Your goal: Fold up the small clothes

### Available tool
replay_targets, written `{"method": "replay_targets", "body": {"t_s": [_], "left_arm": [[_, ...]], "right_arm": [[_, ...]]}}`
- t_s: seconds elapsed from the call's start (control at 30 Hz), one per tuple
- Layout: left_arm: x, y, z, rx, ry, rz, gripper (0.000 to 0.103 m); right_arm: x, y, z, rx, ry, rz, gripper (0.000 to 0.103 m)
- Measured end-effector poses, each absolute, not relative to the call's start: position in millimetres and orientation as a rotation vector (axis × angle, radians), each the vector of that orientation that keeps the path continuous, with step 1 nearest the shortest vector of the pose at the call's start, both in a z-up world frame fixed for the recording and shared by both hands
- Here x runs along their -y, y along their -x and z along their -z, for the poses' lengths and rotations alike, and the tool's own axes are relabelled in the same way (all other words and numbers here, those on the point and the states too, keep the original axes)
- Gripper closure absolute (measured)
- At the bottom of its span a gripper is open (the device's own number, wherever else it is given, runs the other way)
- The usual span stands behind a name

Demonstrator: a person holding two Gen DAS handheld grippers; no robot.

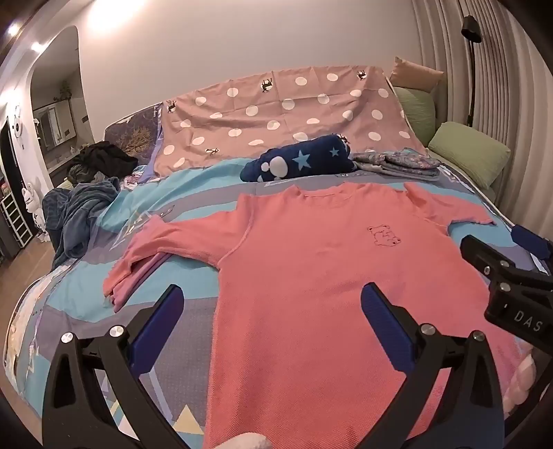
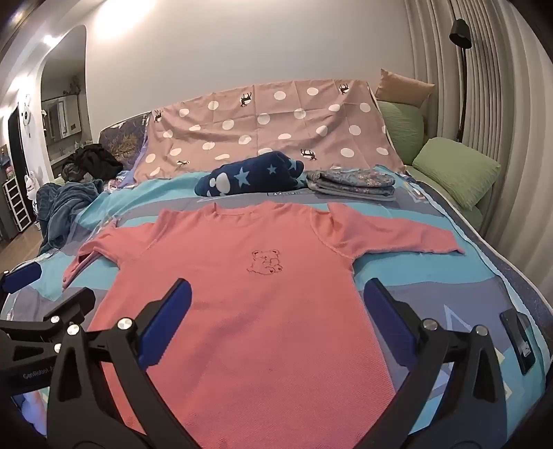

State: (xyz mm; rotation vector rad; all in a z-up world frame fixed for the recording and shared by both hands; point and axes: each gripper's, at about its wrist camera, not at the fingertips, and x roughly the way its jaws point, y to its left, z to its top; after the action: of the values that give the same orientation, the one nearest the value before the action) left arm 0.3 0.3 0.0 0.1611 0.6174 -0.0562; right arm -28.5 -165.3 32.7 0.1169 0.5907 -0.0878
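Left gripper [image 1: 271, 333]: black plastic arms, blue pads, silver screws; jaws spread wide, nothing between them, hovering over the near-left hem of the pink shirt [image 1: 311, 276]. Right gripper [image 2: 276, 326]: same build, jaws equally wide and empty, above the shirt's lower right side. Each shows in the other's view at the frame edge; white lettering "DAS" reads on the right one's body, "CenRobot" on the left one's.

Pink shirt: waffle-textured knit, long sleeves, lying flat face up near the bed's front edge, collar toward the far side. Small outlined bear [image 2: 265, 262] stitched on the chest. Right sleeve lies out straight toward the right edge; left sleeve is doubled over on itself.

Bed cover [image 1: 193, 221]: smooth printed fabric in teal, grey and purple geometric blocks. A flat black rectangular item [image 2: 518, 340] lies near the right edge; cannot tell what it is.

Beyond the collar: a rolled navy fleece [image 1: 300, 162] with light-blue stars and white paw shapes, just beside a folded stack of grey floral fabric [image 1: 397, 164]. Left edge: crumpled dark-blue blanket [image 1: 79, 214], dark clothes heap [image 1: 103, 159] behind it.

Far side: pink polka-dot sheet [image 1: 276, 110] draped upright, green pillows [image 1: 470, 152] and a tan cushion [image 1: 414, 74] at the far-right corner.

Room: plain white wall, ribbed panelling and black lamp [image 1: 471, 31] on the right, arched opening left.
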Motion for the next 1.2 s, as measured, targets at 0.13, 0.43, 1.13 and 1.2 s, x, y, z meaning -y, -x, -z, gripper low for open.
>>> {"method": "replay_targets", "body": {"t_s": [0.13, 0.43, 1.13, 1.2], "left_arm": [[0, -1, 0, -0.623, -0.157, 0.060, 0.001], [-2, -5, 5, -0.632, -0.181, 0.051, 0.001], [-5, 0, 13, -0.637, -0.188, 0.068, 0.001], [-5, 1, 14, -0.633, -0.193, 0.070, 0.001]], "right_arm": [[165, 31, -34, -0.582, -0.120, 0.082, 0.002], [170, 21, -21, -0.607, -0.133, 0.108, 0.002], [155, 26, -29, -0.634, -0.088, 0.115, 0.002], [154, 26, -29, -0.632, -0.087, 0.118, 0.002]]}}
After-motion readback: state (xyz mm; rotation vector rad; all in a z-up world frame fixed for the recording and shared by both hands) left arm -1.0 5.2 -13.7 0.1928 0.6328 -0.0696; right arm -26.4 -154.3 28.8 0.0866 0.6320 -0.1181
